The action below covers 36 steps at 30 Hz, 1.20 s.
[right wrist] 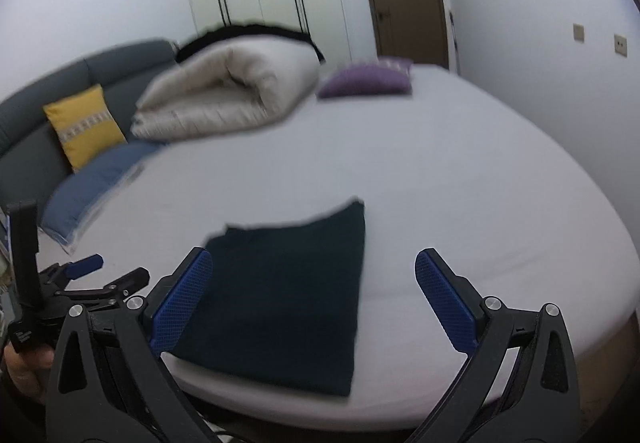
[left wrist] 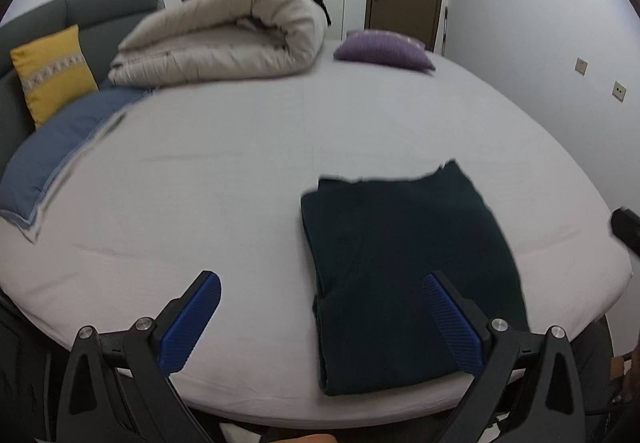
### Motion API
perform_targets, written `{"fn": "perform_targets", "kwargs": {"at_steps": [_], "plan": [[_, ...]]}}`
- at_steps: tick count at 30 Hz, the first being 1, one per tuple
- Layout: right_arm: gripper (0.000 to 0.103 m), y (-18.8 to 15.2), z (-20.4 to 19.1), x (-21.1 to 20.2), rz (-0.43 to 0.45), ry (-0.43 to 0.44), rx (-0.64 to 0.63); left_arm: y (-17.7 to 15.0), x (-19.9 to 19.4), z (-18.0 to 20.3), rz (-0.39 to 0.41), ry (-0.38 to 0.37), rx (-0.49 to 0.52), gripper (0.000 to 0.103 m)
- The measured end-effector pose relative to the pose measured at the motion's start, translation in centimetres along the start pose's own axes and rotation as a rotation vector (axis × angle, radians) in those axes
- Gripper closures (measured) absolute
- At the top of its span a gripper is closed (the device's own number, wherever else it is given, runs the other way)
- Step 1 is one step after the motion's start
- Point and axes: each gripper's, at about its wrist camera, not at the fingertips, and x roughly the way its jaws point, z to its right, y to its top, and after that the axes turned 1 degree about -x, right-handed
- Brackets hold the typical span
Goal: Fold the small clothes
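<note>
Left wrist view: left gripper (left wrist: pixel 320 283) jaws wide apart, empty, hovering at near edge of bed (left wrist: pixel 240 147). Dark garment (left wrist: pixel 404 267) lies near right, already a flat rectangle.

Right wrist view: right gripper (right wrist: pixel 314 263) spread apart, holding nothing, above garment (right wrist: pixel 288 291). Fold looks mostly done; maybe one more halving left.

Dim even light, motion blur, fisheye-warped edges
</note>
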Motion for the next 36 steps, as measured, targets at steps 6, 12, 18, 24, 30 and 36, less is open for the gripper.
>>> {"fn": "perform_targets", "kwargs": {"at_steps": [6, 12, 18, 24, 30, 36], "plan": [[0.000, -4.1, 0.1, 4.7, -0.130, -0.093, -0.027, -2.2, 2.4, -0.1, -0.057, 0.036, -0.014, 0.000], [0.000, -6.6, 1.2, 7.1, -0.183, -0.120, 0.005, -2.5, 2.8, -0.4, -0.066, 0.054, -0.026, 0.000], [0.000, -6.1, 1.3, 8.0, -0.180, -0.128, -0.005, -2.6, 2.8, -0.5, -0.068, 0.053, -0.030, 0.000], [0.000, -6.0, 1.1, 7.2, -0.188, -0.118, -0.018, -2.7, 2.7, -0.7, -0.069, 0.053, -0.029, 0.000], [0.000, -5.9, 0.8, 7.0, -0.189, -0.117, -0.037, -2.7, 2.7, -0.8, -0.067, 0.055, -0.030, 0.000], [0.000, -6.0, 0.7, 6.8, -0.190, -0.111, -0.039, -2.7, 2.6, -0.7, -0.065, 0.060, -0.031, 0.000]]}}
